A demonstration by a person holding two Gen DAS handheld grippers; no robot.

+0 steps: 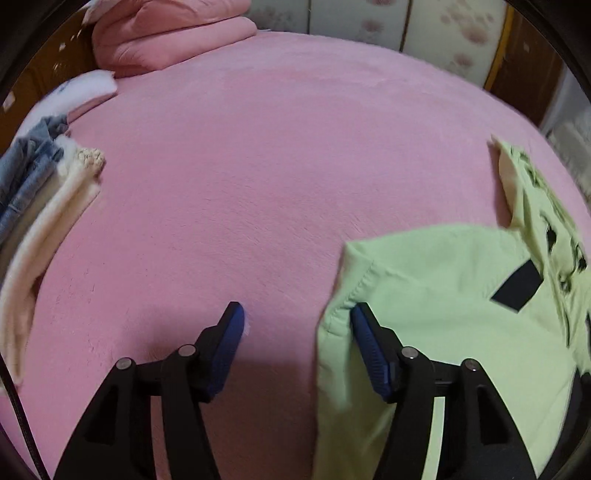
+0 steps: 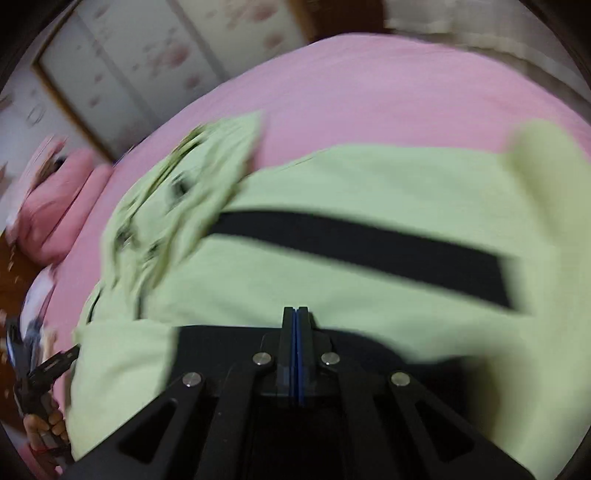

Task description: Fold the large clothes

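Note:
A light green garment (image 1: 443, 295) with a black stripe (image 1: 517, 288) lies rumpled on the pink bed (image 1: 258, 166), at the lower right of the left wrist view. My left gripper (image 1: 295, 308) hangs open over the garment's left edge. Its right finger (image 1: 369, 347) lies against the green cloth and its left finger (image 1: 229, 339) is over bare sheet; the pads press on nothing. In the blurred right wrist view the garment (image 2: 332, 184) fills the middle, its black stripe (image 2: 369, 251) running across. My right gripper (image 2: 297, 312) is shut, pads together, at the garment's near edge, with no cloth seen between them.
A pile of folded clothes, denim (image 1: 22, 177) on cream (image 1: 55, 229), sits at the bed's left edge. A folded pink quilt (image 1: 166, 37) lies at the far left, before flowered wardrobe doors (image 1: 369, 22). A hand (image 2: 48, 424) holding the left gripper shows at the right view's lower left.

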